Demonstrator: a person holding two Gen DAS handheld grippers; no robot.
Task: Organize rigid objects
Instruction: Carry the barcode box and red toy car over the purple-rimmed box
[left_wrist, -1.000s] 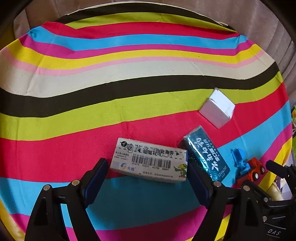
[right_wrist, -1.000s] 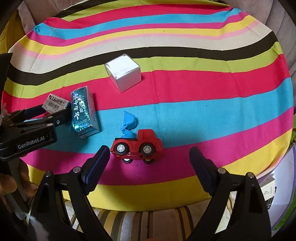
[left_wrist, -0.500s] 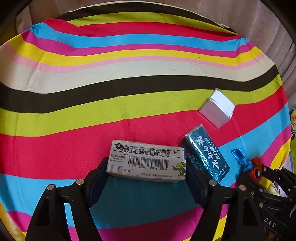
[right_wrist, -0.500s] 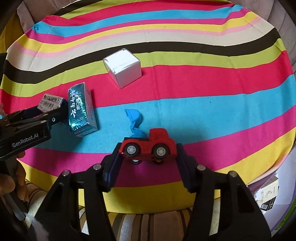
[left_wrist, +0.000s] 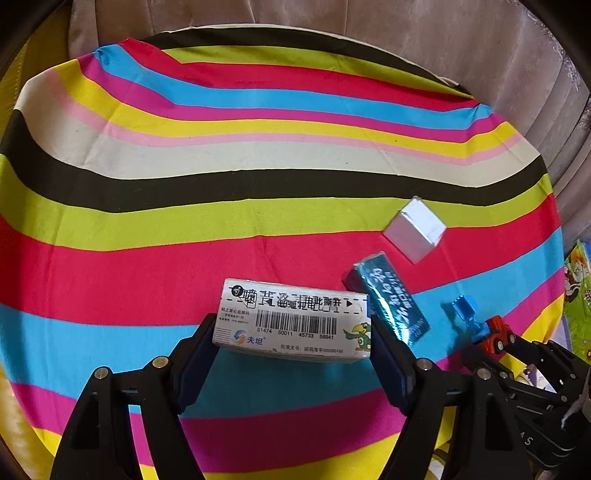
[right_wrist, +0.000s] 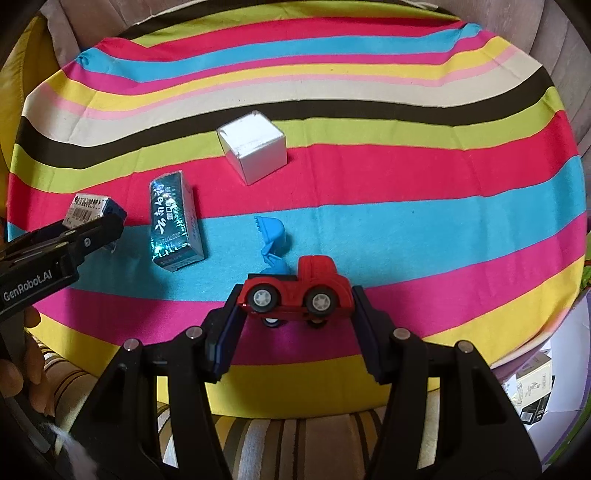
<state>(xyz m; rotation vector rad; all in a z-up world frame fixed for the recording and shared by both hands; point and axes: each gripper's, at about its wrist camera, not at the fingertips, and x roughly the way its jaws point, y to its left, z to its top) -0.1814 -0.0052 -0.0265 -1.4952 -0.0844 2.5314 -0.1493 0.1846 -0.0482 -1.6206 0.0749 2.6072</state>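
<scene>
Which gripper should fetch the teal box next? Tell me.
Left, once it sets down its load. The teal box lies right beside the left gripper, which is shut on the barcode box. The right gripper clamps the red toy truck, farther off.

A striped cloth (right_wrist: 406, 192) carries everything. The teal box (right_wrist: 173, 221) lies flat on it, ahead and left of the right jaws; the silver cube (right_wrist: 255, 151) sits farther ahead, near the black stripe.
</scene>
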